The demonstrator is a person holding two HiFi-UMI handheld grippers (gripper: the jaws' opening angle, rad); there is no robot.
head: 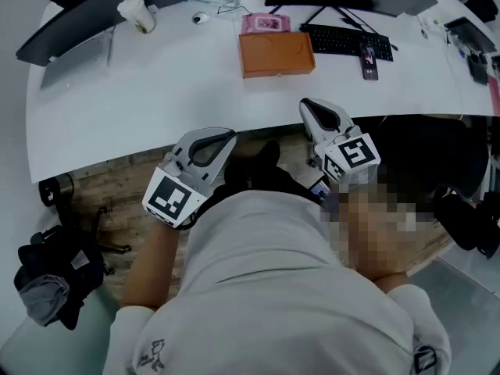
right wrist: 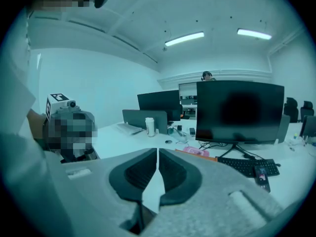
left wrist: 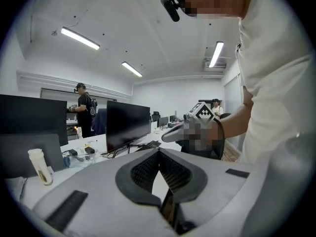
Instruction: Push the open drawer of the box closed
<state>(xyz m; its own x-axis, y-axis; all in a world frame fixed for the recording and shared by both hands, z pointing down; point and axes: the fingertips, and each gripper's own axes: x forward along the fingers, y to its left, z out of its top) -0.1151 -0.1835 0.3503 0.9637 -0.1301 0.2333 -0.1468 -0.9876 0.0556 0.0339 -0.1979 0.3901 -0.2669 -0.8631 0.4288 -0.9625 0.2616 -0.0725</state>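
White office desk (head: 156, 108) w/ strip lights overhead. The left claw (head: 231, 134) has its jaws together at the tips w/ nothing between them, and it sits at the desk's near edge, close to the person's body. The right claw (head: 305, 103) is the same: tips together, empty, just over the near edge, a bit further fwd than the left. Both point toward the far side of the desk. The box (head: 277, 53), flat and orange-brown, lies well apart from both claws, mid-desk toward the back, nearer the right claw's line. A pink item (head: 266, 23) touches its far edge; can't tell if that's the drawer. Right of the box are a keyboard (head: 348, 41) and a phone (head: 369, 61). Far left are a cup (head: 137, 14) and a laptop (head: 74, 59). Dark monitor (right wrist: 240, 110) at the back.
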